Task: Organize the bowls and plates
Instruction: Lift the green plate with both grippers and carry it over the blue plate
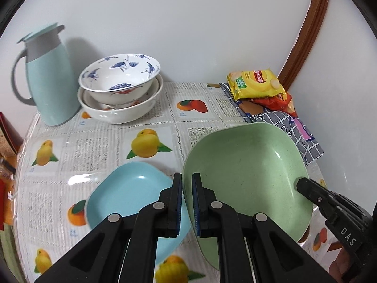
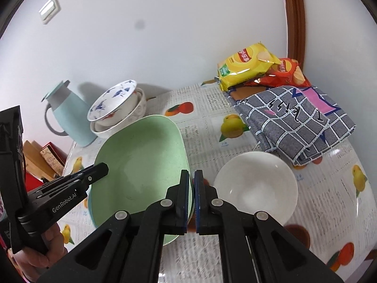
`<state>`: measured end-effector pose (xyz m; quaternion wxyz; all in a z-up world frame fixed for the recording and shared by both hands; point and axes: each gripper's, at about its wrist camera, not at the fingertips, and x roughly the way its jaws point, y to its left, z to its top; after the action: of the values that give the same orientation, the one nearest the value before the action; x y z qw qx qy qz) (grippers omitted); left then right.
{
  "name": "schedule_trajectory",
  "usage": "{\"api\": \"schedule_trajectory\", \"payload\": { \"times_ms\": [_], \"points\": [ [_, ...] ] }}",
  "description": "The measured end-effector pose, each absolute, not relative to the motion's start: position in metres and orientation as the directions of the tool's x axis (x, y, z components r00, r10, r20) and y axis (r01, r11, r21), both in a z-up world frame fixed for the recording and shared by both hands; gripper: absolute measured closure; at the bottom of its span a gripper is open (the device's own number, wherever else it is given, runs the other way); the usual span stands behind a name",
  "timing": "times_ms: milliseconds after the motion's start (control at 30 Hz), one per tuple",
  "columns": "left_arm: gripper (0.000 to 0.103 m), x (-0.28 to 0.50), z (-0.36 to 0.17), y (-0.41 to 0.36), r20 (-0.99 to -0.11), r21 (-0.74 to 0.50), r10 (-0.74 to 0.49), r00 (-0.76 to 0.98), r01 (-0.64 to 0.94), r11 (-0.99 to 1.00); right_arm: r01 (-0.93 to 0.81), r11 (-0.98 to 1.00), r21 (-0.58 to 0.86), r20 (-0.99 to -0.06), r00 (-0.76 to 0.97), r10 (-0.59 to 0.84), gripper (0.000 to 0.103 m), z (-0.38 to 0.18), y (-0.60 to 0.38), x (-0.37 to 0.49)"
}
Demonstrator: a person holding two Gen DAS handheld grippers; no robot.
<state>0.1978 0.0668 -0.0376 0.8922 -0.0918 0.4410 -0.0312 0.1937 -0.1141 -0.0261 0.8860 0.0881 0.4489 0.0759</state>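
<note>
A green square plate is held tilted above the table, gripped on both sides. My left gripper is shut on its left rim. My right gripper is shut on its right rim; its finger shows in the left wrist view. A blue square plate lies on the table just left of and partly under the green plate. A white bowl sits to the right. A blue-patterned bowl is stacked in a white bowl at the back.
A light blue jug stands at the back left by the wall. Yellow and red snack bags and a folded checked cloth lie at the back right. The fruit-print tablecloth covers the table.
</note>
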Motion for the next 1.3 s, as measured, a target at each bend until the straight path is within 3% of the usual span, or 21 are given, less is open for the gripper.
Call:
{"api": "schedule_trajectory", "payload": {
  "times_ms": [633, 1300],
  "points": [
    [0.094, 0.146, -0.005, 0.086, -0.747, -0.190, -0.109, 0.655, -0.053, 0.980, -0.094, 0.965, 0.246, -0.751, 0.611, 0.251, 0.098, -0.003, -0.089, 0.148],
    [0.094, 0.146, -0.011, 0.096, -0.755, -0.199, -0.106, 0.647, -0.072, 0.977, -0.101, 0.961, 0.256, -0.747, 0.610, 0.264, 0.098, -0.005, -0.083, 0.150]
  ]
}}
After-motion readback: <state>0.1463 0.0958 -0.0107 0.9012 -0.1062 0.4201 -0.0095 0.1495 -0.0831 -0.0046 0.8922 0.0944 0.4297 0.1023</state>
